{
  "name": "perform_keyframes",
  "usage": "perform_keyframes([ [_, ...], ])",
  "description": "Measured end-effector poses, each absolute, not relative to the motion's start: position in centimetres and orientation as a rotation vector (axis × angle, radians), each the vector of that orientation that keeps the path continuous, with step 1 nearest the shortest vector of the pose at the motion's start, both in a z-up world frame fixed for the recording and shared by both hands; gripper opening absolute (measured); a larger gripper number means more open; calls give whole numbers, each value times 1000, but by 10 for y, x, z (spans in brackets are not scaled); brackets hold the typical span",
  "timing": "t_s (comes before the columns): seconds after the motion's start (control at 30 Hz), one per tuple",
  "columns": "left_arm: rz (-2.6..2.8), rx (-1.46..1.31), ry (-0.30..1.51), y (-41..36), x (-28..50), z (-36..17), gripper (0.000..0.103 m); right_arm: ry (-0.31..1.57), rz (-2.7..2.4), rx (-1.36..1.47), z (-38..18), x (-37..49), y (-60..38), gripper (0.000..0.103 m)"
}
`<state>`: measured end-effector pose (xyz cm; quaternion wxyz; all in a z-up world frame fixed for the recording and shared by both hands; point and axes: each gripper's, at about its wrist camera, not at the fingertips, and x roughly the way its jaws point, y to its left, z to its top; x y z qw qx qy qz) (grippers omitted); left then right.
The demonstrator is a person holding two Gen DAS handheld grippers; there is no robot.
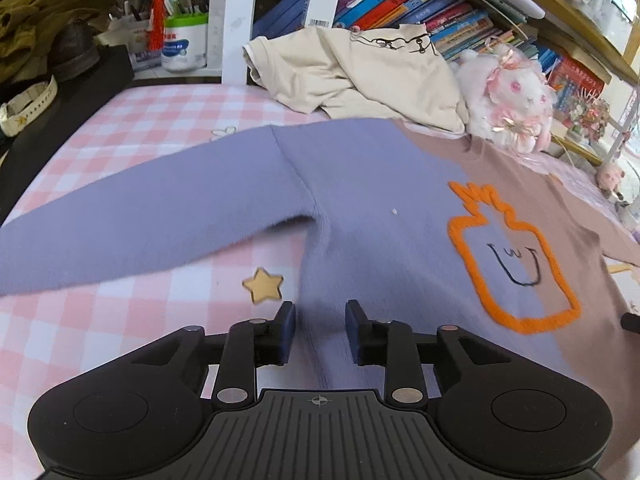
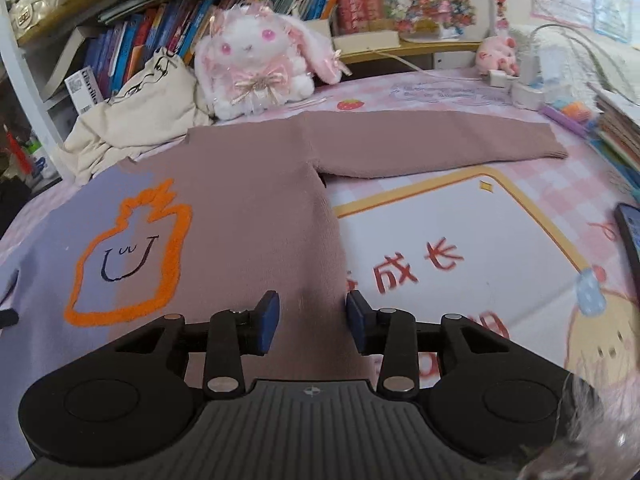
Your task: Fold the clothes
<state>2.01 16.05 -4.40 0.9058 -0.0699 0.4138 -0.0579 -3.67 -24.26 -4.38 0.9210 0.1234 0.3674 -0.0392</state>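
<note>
We hover our left gripper (image 1: 320,330) and right gripper (image 2: 313,326), both half open and empty, over the flat-spread lilac-and-mauve knit sweater's (image 2: 256,208) lower-frame hem, presumably to pinch it for folding.

Sweater (image 2: 248,208): flat on the surface (image 2: 440,240), sleeves spread sideways. Behind sweater: plush rabbit (image 2: 256,64); crumpled T-shirt (image 2: 140,120) left of the rabbit; bookshelf (image 2: 160,32) farther behind.

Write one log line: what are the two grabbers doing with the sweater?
left gripper: open, over purple hem | right gripper: open, over brown hem | purple-and-brown knit sweater: flat, unfolded, sleeves spread
</note>
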Motion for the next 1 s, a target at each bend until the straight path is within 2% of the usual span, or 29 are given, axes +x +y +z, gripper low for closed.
perform_keyframes([
  [0.13, -150, -116, 863, 158, 14, -45, 32, 728, -136, 314, -45, -51, -238, 36],
  [0.3, -205, -31, 869, 149, 13, -45, 49, 724, -197, 296, -47, -60, -224, 37],
  [0.57, -187, -19, 900, 145, 10, -43, 53, 756, -191, 228, -48, -71, -215, 40],
  [0.7, -126, -19, 851, 135, -7, -41, 55, 788, -132, 177, -49, -74, -221, 47],
  [0.77, -102, -30, 813, 126, -17, -38, 63, 799, -87, 186, -49, -76, -229, 48],
  [1.0, -23, -67, 703, 96, -40, -30, 76, 816, -2, 128, -34, -70, -262, 48],
])
